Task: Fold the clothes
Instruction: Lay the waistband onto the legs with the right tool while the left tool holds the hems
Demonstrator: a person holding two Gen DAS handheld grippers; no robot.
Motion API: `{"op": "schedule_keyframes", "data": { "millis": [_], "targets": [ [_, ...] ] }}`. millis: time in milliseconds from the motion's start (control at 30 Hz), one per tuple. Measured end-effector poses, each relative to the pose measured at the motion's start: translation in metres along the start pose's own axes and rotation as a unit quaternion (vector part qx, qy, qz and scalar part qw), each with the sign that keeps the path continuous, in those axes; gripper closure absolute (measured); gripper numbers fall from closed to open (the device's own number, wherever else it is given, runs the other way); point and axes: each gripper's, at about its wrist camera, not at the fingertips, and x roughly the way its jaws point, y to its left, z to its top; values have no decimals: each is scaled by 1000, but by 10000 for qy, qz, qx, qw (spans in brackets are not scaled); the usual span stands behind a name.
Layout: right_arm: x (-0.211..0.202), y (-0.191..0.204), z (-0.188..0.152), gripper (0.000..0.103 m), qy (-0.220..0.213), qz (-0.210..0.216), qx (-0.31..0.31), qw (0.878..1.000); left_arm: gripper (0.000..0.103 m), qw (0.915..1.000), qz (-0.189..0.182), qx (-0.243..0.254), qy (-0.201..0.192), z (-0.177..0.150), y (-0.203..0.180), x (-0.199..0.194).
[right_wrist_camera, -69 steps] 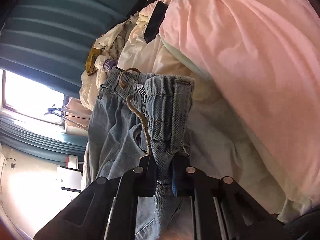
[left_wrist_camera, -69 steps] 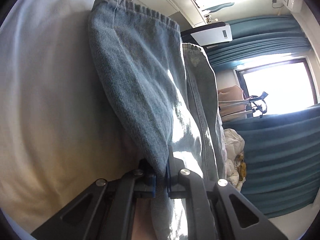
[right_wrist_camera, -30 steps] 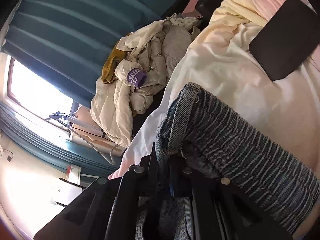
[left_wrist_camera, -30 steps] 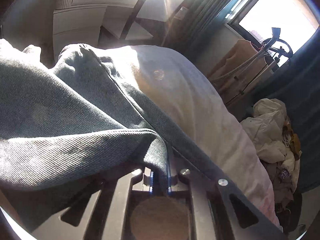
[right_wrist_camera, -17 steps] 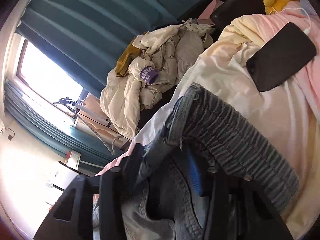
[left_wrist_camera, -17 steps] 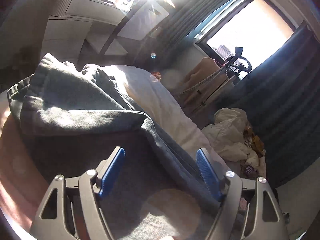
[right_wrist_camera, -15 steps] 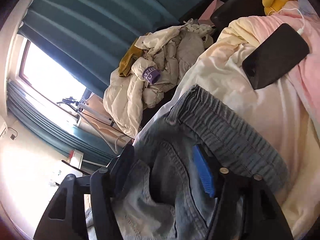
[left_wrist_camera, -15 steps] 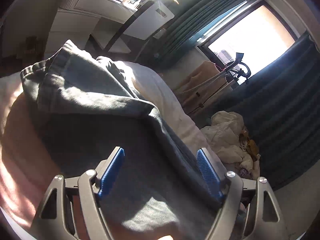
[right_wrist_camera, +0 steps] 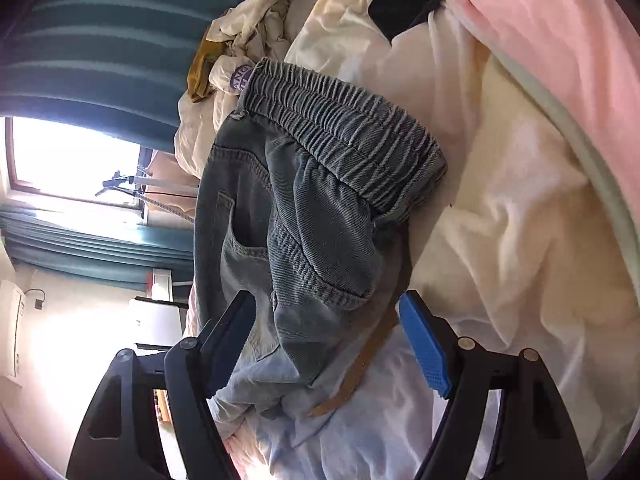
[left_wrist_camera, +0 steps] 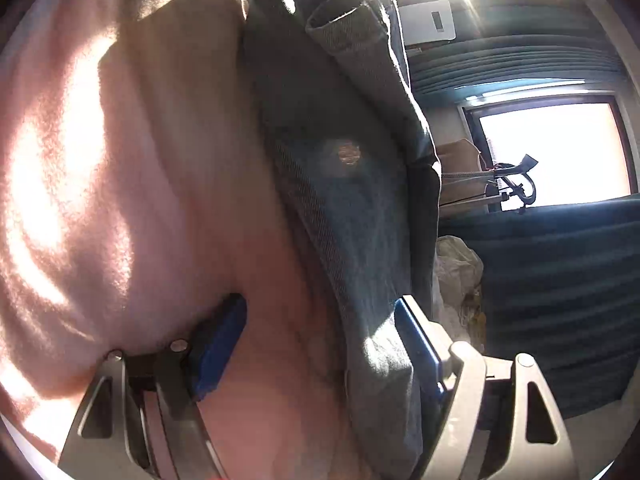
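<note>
Two fisheye views, each looking forward along a pair of tongs, both tilted sideways over a bed.

In the left wrist view, the left tongs sit at the bottom of the frame with their blue pads spread wide apart, released and gripping nothing. A pair of blue denim jeans runs from the top centre down to the lower middle of the frame, lying on a pink blanket that fills the left half. The lower end of the denim touches the right pad; the left pad presses against the blanket. A hemmed leg opening shows near the top centre. At right are a bright window and teal curtains.

In the right wrist view, the right tongs are also released, blue pads wide apart at the bottom of the frame. The jeans lie in the centre of the frame on cream bedding, the gathered elastic waistband uppermost and a back pocket (seam side showing) at centre left. Folded denim sits between the two pads, with a tan drawstring trailing at lower centre. A heap of cream clothes lies at upper centre, pink blanket at upper right.
</note>
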Motion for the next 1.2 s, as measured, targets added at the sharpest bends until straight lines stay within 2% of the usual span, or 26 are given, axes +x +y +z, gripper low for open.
{"op": "schedule_keyframes", "data": {
  "millis": [133, 233, 333, 433, 500, 533, 567, 600, 667, 833, 1000, 1200],
  "targets": [
    [20, 0, 7, 28, -67, 78, -26, 9999, 26, 9996, -199, 156, -140, 2, -10, 18],
    [37, 0, 12, 28, -147, 172, 23, 9997, 26, 9985, -217, 491, -125, 4, -25, 36],
    [47, 3, 14, 29, -484, 92, -60, 9988, 33, 9976, -299, 615, -129, 10, -34, 52],
    [52, 5, 14, 31, -792, 79, -63, 9968, 53, 9981, -246, 502, -268, 15, -33, 63],
    [54, 7, 13, 34, -962, 101, -108, 9953, 72, 9978, -259, 477, -374, 17, -32, 68],
    [56, 6, 13, 43, -1023, 65, -137, 9946, 76, 9977, -285, 457, -413, 18, -31, 69],
    [58, 5, 13, 55, -1075, 29, -150, 9941, 87, 9976, -324, 412, -450, 19, -31, 69],
    [58, 1, 12, 60, -1088, 11, -88, 9940, 94, 9975, -360, 350, -493, 20, -30, 67],
    [58, -5, 11, 70, -1076, 76, 67, 9941, 96, 9970, -367, 289, -617, 19, -33, 61],
    [38, 11, 3, 87, -1224, 39, -222, 9922, 97, 9918, -433, 687, -985, 12, -59, 28],
    [1, 23, -8, 90, -1412, 305, -430, 9886, 97, 9877, -547, 794, -1229, -7, -61, -25],
    [-48, 14, -27, 91, -1431, 523, -329, 9878, 97, 9900, -429, 690, -1151, -28, -47, -76]
  ]
}}
